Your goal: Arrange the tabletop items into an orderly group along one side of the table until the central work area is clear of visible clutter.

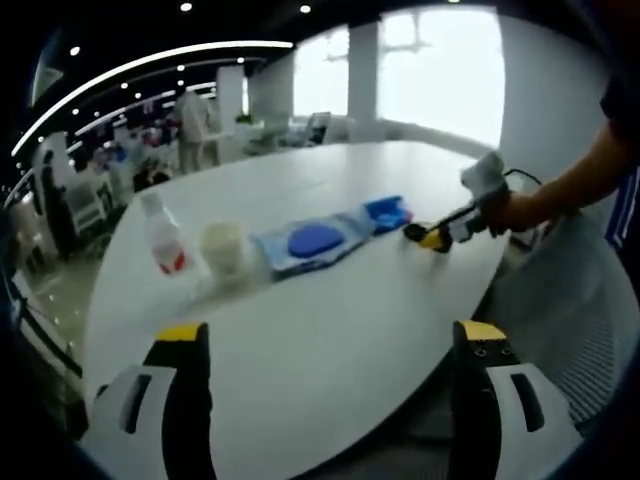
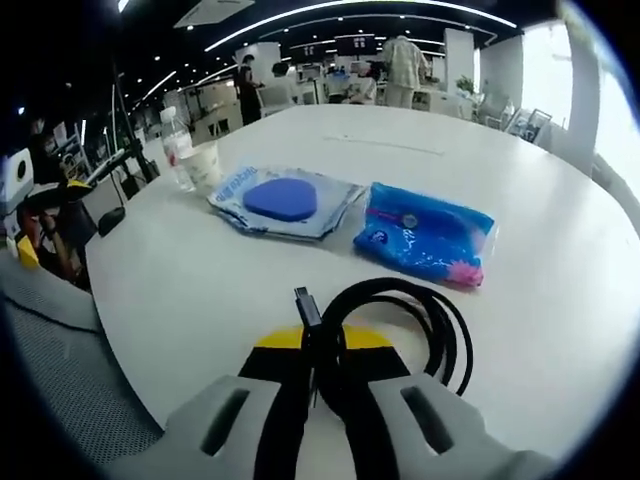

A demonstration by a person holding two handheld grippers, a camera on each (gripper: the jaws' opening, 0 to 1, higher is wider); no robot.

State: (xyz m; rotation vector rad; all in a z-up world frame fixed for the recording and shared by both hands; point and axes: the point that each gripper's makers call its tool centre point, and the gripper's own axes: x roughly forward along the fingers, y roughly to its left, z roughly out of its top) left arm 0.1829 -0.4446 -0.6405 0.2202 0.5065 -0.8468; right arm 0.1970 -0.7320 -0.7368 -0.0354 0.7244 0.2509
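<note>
Four items already sit in a row on the white table (image 2: 560,250): bottle (image 2: 176,145), paper cup (image 2: 205,165), flat blue pack (image 2: 285,200), and blue packet (image 2: 425,235). Nearest, the right gripper (image 2: 320,345) has its fingers clamped on a coiled black cable (image 2: 400,330) just short of that packet. The springy loops could uncoil and sprawl on release. The left gripper (image 1: 330,345) hovers, fingers apart. Beyond lies a bright open office.

Coiled black cable (image 2: 400,330), blue packet (image 2: 425,235) beside.
</note>
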